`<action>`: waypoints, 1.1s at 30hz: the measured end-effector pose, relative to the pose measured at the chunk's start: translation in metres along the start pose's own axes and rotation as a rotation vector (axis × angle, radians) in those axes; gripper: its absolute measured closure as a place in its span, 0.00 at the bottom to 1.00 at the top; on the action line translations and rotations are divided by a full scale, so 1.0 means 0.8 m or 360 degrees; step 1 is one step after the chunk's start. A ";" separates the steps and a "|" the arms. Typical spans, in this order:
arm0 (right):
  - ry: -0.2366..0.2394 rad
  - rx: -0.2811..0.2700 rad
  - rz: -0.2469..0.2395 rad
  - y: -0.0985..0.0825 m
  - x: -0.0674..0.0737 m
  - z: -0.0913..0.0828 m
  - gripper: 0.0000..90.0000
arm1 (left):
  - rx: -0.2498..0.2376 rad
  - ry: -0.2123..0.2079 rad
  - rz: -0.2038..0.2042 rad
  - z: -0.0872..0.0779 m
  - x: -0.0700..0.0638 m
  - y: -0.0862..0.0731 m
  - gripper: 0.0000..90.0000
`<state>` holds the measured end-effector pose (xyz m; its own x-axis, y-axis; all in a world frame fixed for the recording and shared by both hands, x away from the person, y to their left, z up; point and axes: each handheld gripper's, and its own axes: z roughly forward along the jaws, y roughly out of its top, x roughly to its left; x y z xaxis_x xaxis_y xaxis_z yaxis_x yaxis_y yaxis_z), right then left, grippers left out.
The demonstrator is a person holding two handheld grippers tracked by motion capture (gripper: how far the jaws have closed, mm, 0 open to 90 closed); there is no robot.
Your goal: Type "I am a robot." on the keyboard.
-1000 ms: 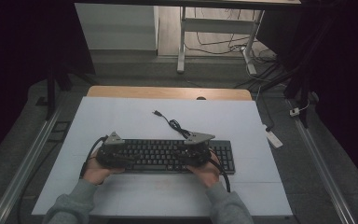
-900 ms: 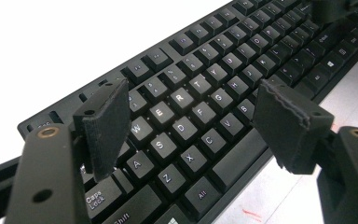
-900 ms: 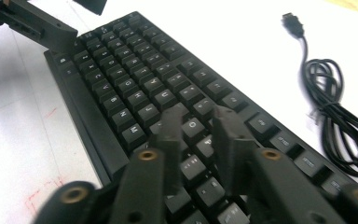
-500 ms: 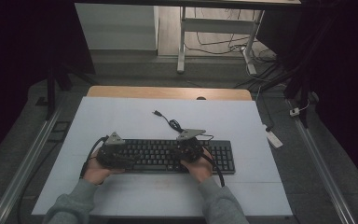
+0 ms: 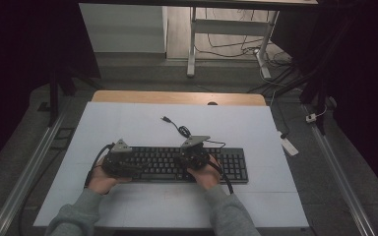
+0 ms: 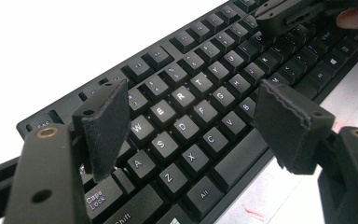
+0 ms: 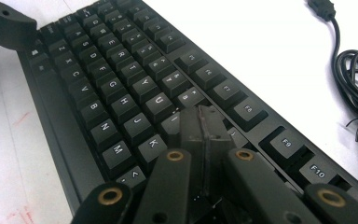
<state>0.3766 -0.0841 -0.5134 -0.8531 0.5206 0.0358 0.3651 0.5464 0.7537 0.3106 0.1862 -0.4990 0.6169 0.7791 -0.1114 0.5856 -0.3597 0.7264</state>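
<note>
A black keyboard [image 5: 234, 166] lies across the near part of the white table [image 5: 128, 128]. My left gripper [image 5: 120, 162] hovers over the keyboard's left end. In the left gripper view it [image 6: 193, 121] stands open, its pads [image 6: 102, 123] wide apart above the letter keys [image 6: 182, 126], with nothing between them. My right gripper [image 5: 193, 155] is over the keyboard's middle. In the right gripper view it [image 7: 203, 123] is shut, pads pressed together and empty, tips just above the keys near the K [image 7: 151, 144]. The keyboard's cable [image 7: 354, 79] lies coiled behind it.
The cable's USB plug [image 5: 166, 119] rests loose on the table beyond the keyboard. A wooden strip [image 5: 177, 97] edges the far side. Metal rails [image 5: 27, 172] run along both sides. A white power strip [image 5: 288, 145] lies off the table's right edge.
My right gripper has slid left along the keyboard, from near the number pad toward the middle, and a little lower. The left gripper has stayed where it was.
</note>
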 end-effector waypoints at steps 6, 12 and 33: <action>-0.0007 0.0006 0.0001 0.000 0.000 0.002 0.99 | 0.0001 -0.0005 0.0007 0.001 -0.001 0.000 0.30; -0.0010 0.0021 0.0009 -0.001 -0.001 0.005 1.00 | 0.0007 -0.0002 0.0014 0.001 0.000 0.000 0.29; -0.0018 -0.0149 0.0005 -0.017 0.000 -0.058 0.83 | -0.0008 0.0023 0.0003 0.000 0.001 0.000 0.29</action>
<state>0.3544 -0.1221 -0.4930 -0.8477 0.5296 0.0311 0.3306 0.4814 0.8118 0.3111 0.1873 -0.4990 0.6101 0.7860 -0.1002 0.5818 -0.3585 0.7300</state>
